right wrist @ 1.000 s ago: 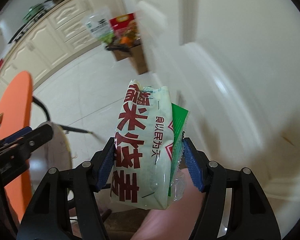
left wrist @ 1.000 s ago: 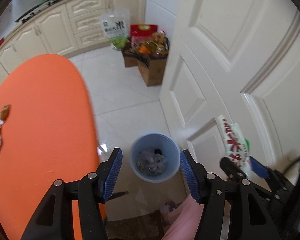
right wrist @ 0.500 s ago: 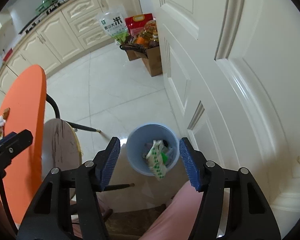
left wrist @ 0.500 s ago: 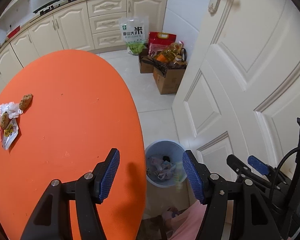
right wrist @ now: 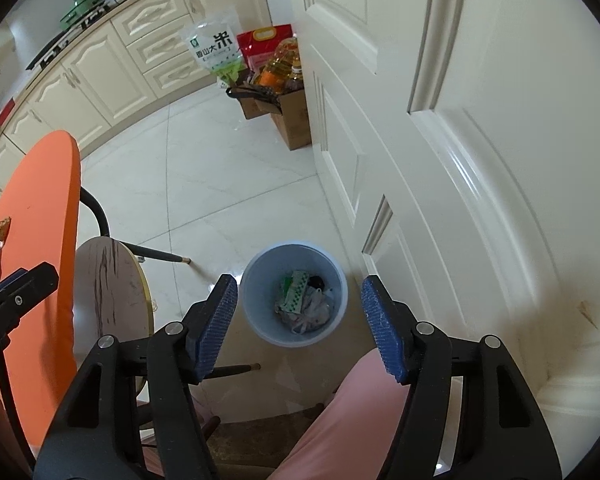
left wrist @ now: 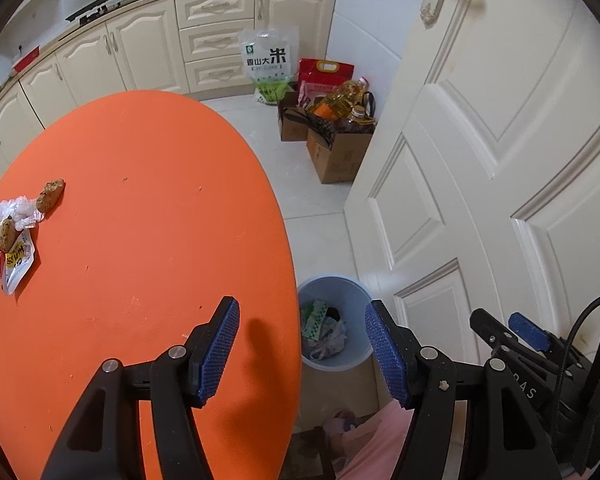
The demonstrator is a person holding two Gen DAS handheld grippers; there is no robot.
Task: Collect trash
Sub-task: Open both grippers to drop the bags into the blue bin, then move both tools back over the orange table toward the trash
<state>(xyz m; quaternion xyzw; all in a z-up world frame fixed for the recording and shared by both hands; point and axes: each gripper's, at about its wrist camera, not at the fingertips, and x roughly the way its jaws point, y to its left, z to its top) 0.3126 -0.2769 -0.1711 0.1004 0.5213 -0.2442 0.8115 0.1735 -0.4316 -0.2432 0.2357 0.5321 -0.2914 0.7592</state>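
Observation:
My right gripper [right wrist: 299, 282] hangs open and empty straight above the blue trash bin [right wrist: 260, 320] on the floor. A green-and-white snack packet [right wrist: 296, 292] lies inside it on other crumpled trash. My left gripper [left wrist: 302, 308] is open with nothing between its fingers, over the near right edge of the orange table [left wrist: 140, 220]. In the left wrist view the bin [left wrist: 356, 288] shows just past that edge. Far left on the table lie a yellow-and-white wrapper [left wrist: 18, 256], crumpled clear plastic [left wrist: 14, 210] and brown food pieces [left wrist: 51, 194].
A white panelled door [left wrist: 480, 160] stands close to the right of the bin. Cardboard boxes with oil bottles [left wrist: 336, 152] and a rice bag [left wrist: 268, 64] sit by the cabinets. A round stool [right wrist: 112, 292] stands beside the table. A person's pink-clad leg [right wrist: 360, 420] is below.
The right gripper opened and let go of the green-and-white packet, which dropped into the bin. The left gripper swung from above the bin to over the table edge.

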